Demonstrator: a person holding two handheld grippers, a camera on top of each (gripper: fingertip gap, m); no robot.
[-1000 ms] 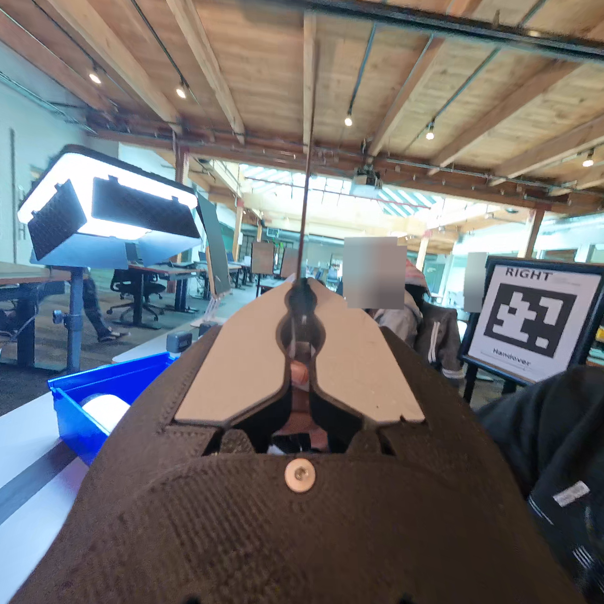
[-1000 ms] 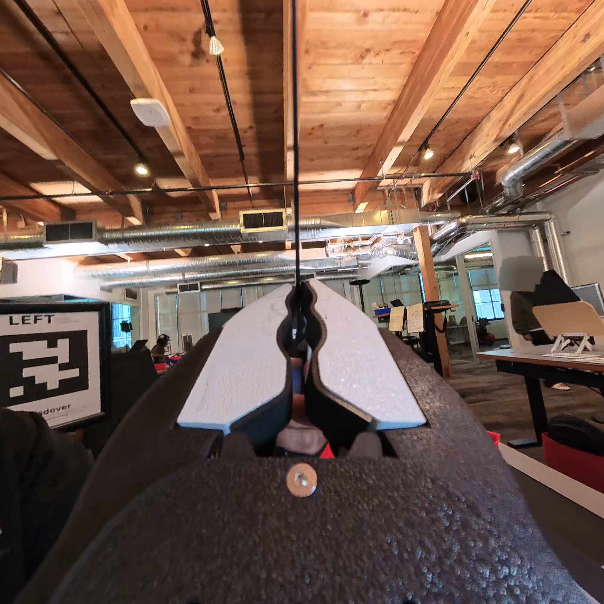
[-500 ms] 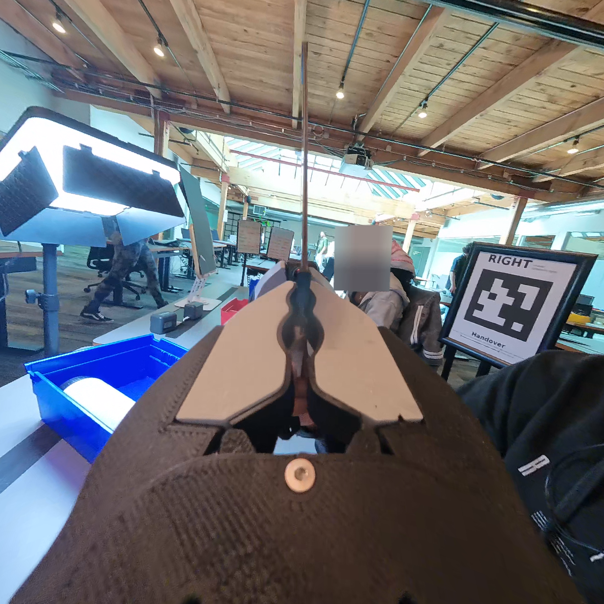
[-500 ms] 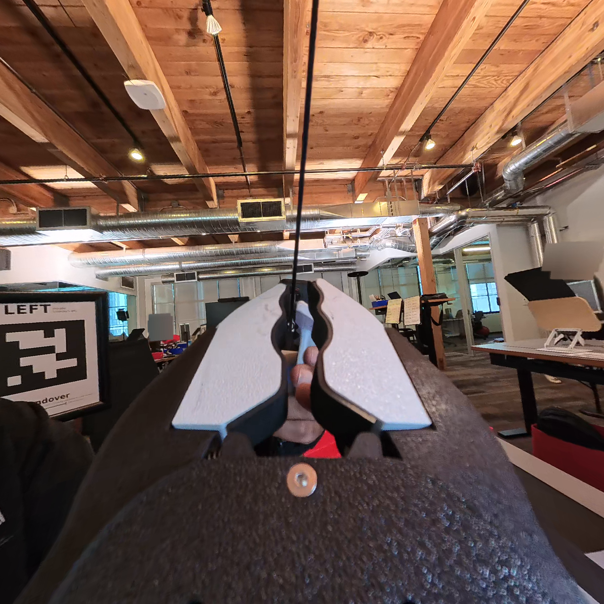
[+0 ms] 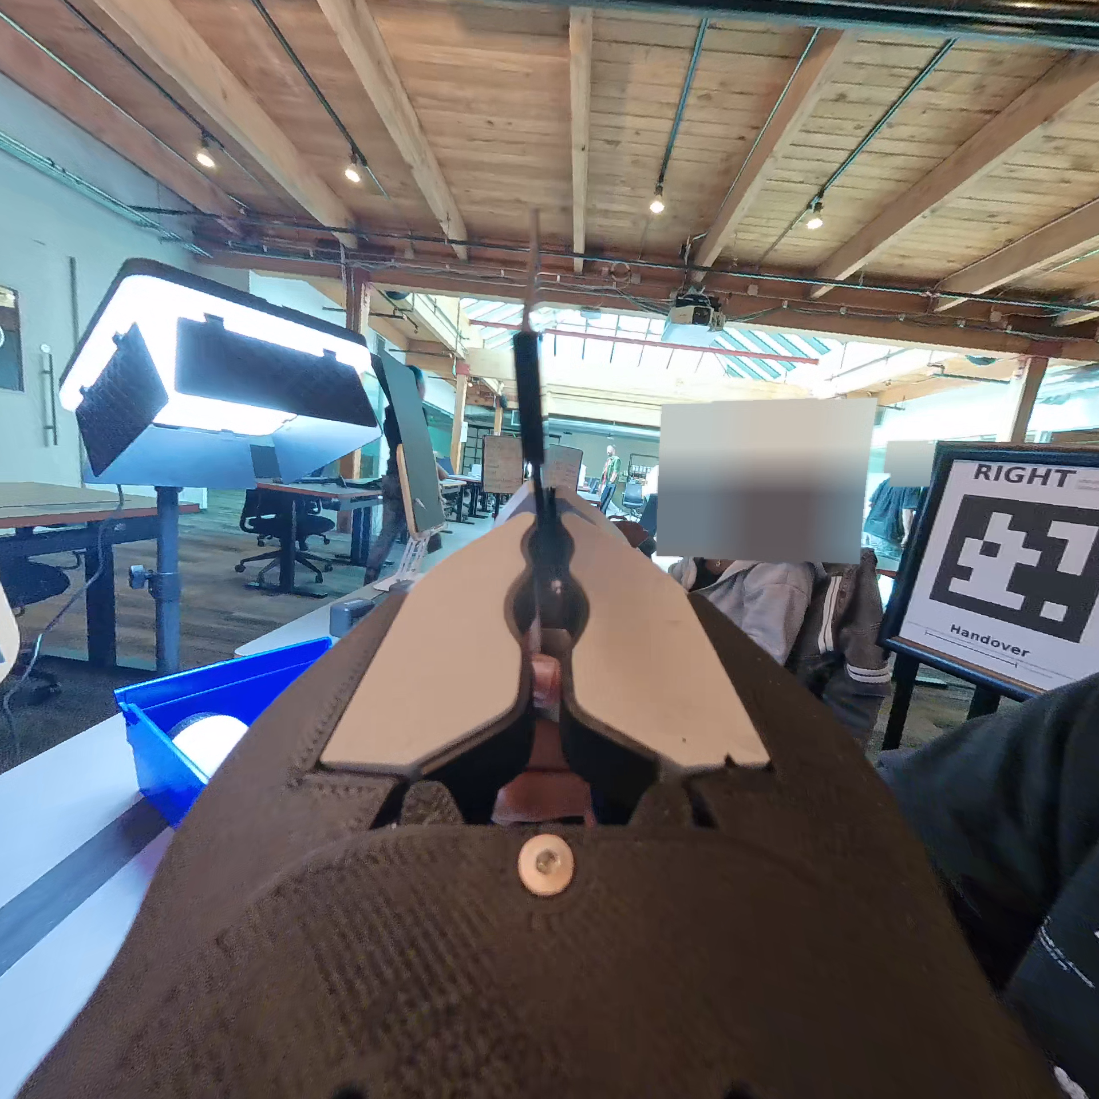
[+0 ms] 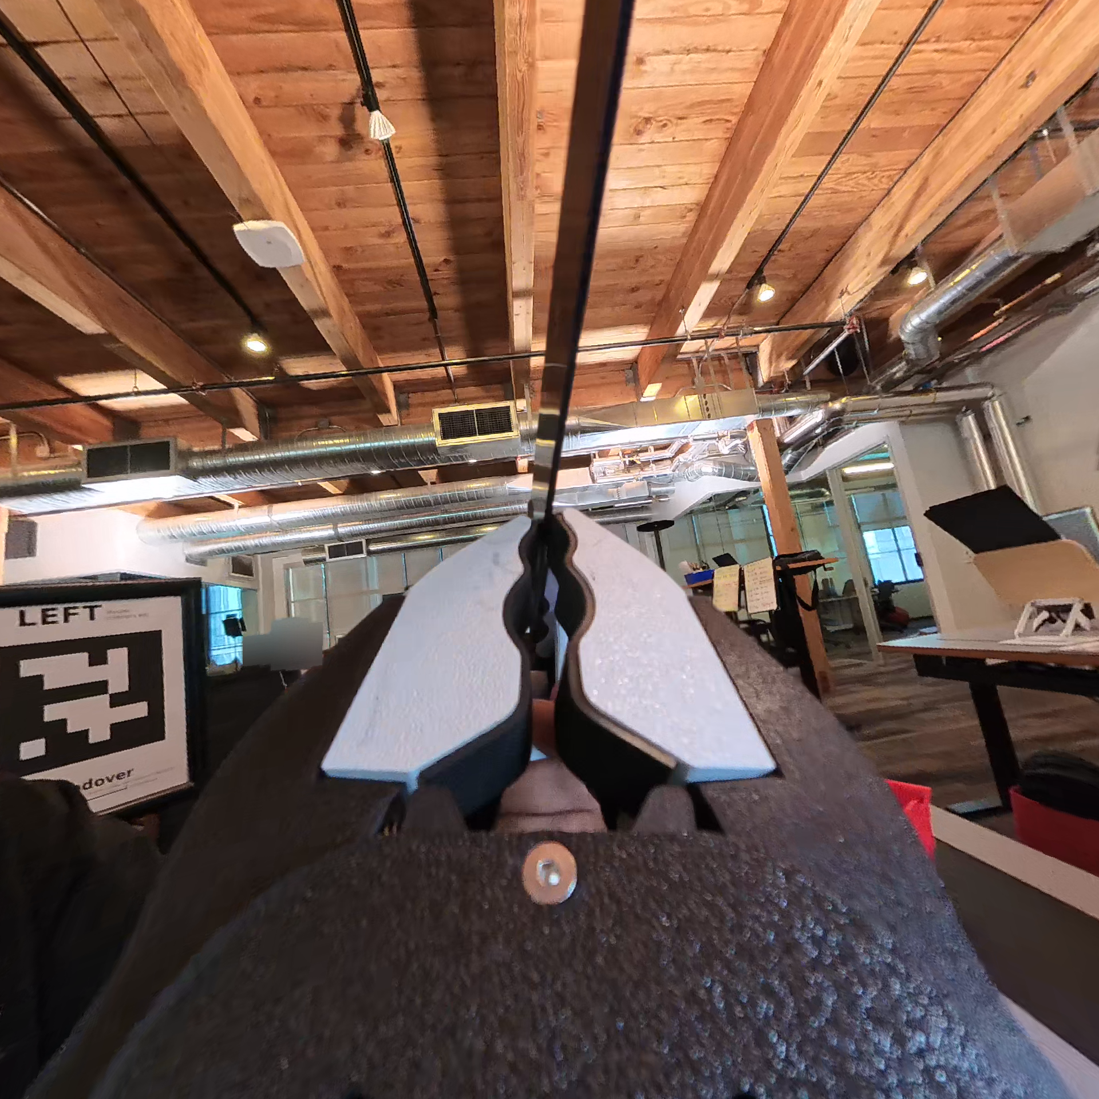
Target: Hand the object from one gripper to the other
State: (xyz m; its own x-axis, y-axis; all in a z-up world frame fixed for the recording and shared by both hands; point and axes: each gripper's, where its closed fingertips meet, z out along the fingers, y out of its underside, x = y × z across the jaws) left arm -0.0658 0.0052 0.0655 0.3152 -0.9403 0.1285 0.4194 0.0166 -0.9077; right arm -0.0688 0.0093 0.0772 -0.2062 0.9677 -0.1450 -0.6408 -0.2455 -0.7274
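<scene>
A thin tool with a black handle and a narrow metal tip [image 5: 529, 404] stands up between the fingers of my left gripper [image 5: 546, 511], whose jaws are closed on it. In the right wrist view the same tool [image 6: 580, 178] runs as a dark, partly silver strip from my right gripper [image 6: 546, 523] to the top edge. The right jaws are closed around it too. The two grippers meet tip to tip: a pale finger of the other gripper [image 5: 586, 511] shows just behind the left one's tips. The tool's lower end is hidden between the fingers.
A blue bin [image 5: 178, 702] holding a white roll [image 5: 208, 731] sits on the white table [image 5: 53, 832] to the left. A lit panel lamp [image 5: 220, 380] stands behind it. Framed marker signs [image 5: 1011, 571] [image 6: 95, 690] stand at the sides. A seated person [image 5: 773, 606] is beyond, and a red bin [image 6: 1052, 820] is at the right. Both grippers' tips are close together, under 4 cm apart.
The right jaws opened a little half a second ago and have closed again. The tool's black handle now shows above the left fingers, where only a thin rod showed before.
</scene>
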